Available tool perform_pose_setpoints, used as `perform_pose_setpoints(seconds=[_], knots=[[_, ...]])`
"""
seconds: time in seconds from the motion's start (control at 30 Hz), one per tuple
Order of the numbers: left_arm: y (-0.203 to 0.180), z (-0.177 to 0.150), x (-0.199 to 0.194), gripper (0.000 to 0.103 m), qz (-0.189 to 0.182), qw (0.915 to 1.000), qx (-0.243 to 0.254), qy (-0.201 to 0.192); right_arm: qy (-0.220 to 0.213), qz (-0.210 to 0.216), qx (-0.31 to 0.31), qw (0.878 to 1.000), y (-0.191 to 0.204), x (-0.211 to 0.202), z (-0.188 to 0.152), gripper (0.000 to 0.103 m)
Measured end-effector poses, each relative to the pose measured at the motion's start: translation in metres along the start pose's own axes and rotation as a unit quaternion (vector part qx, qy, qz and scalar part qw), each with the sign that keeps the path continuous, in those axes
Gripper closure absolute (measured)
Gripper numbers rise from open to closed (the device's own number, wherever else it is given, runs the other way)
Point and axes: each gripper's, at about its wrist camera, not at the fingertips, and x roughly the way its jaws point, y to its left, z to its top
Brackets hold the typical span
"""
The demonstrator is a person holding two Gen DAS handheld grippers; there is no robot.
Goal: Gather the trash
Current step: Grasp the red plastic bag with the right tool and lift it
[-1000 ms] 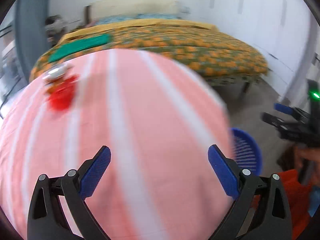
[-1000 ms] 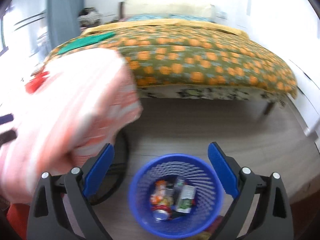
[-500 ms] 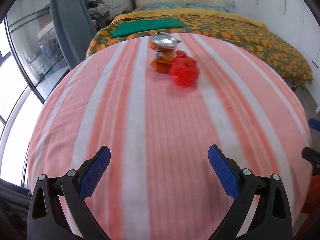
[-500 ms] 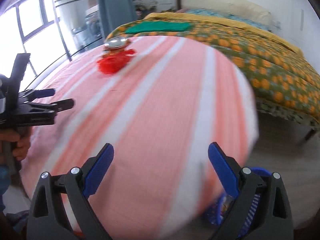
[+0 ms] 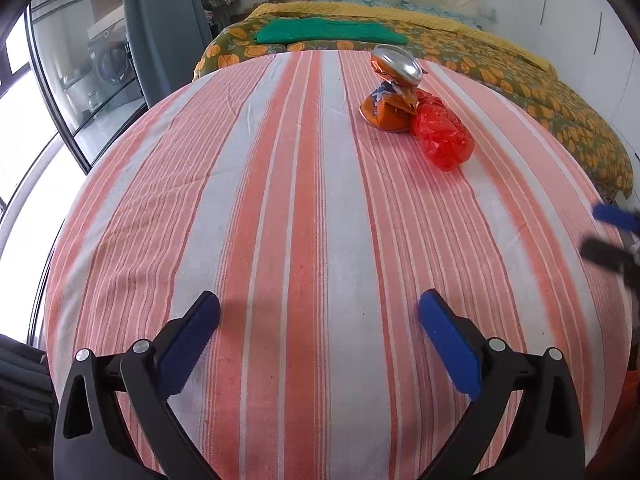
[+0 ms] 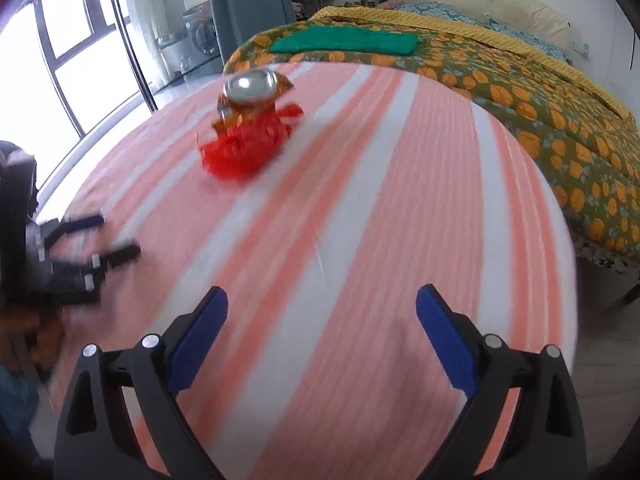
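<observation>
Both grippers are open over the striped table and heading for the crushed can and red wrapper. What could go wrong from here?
1. The crushed can and red wrapper touch, so closing on one may knock the other away.
2. The can stands tilted and may topple if nudged.
3. The left gripper and right gripper converge on the same pile and could collide. The striped tablecloth might also snag.

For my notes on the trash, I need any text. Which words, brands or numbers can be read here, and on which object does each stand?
None can be read.
Crushed orange can: blue and orange print, too crumpled and small to read.
Red plastic wrapper: no lettering visible.
Striped tablecloth: no text.
</observation>
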Motion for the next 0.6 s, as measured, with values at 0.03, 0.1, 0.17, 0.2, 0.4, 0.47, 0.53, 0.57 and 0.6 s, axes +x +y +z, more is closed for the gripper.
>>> perform_pose_setpoints(seconds=[0.03, 0.1, 0.17, 0.2, 0.4, 0.47, 0.53, 0.57, 0.6], knots=[[0.0, 0.0, 0.0, 0.005, -0.001, 1.0, -0.001, 0.0, -0.003, 0.01, 0.003, 1.0, 0.006, 0.006, 0.014, 0.011], [-0.001, 0.001, 0.002, 0.004, -0.001, 1.0, -0.001, 0.001, -0.006, 0.035, 0.005, 0.999, 0.022, 0.021, 0.043, 0.011], [-0.001, 0.001, 0.002, 0.005, -0.002, 1.0, -0.002, 0.001, -0.005, 0.048, 0.003, 0.999, 0.035, 0.035, 0.065, 0.011], [-0.002, 0.002, 0.002, 0.004, -0.002, 1.0, -0.002, 0.001, -0.006, 0.048, -0.002, 0.999, 0.042, 0.042, 0.074, 0.011], [-0.002, 0.002, 0.002, 0.004, -0.003, 1.0, -0.004, 0.001, -0.009, 0.002, -0.053, 0.999, 0.074, 0.081, 0.097, 0.024], [-0.002, 0.002, 0.002, 0.004, -0.003, 1.0, -0.004, 0.001, 0.003, -0.009, -0.057, 0.998, 0.071, 0.088, 0.096, 0.043], [-0.003, 0.002, 0.002, 0.004, -0.003, 1.0, -0.004, 0.001, 0.001, -0.011, -0.048, 0.999, 0.061, 0.086, 0.092, 0.053], [-0.003, 0.002, 0.002, 0.004, -0.003, 1.0, -0.004, 0.001, -0.001, -0.008, -0.043, 0.999, 0.056, 0.082, 0.091, 0.057], [-0.003, 0.002, 0.002, 0.004, -0.003, 1.0, -0.004, 0.001, -0.003, -0.012, -0.043, 0.999, 0.05, 0.077, 0.088, 0.057]])
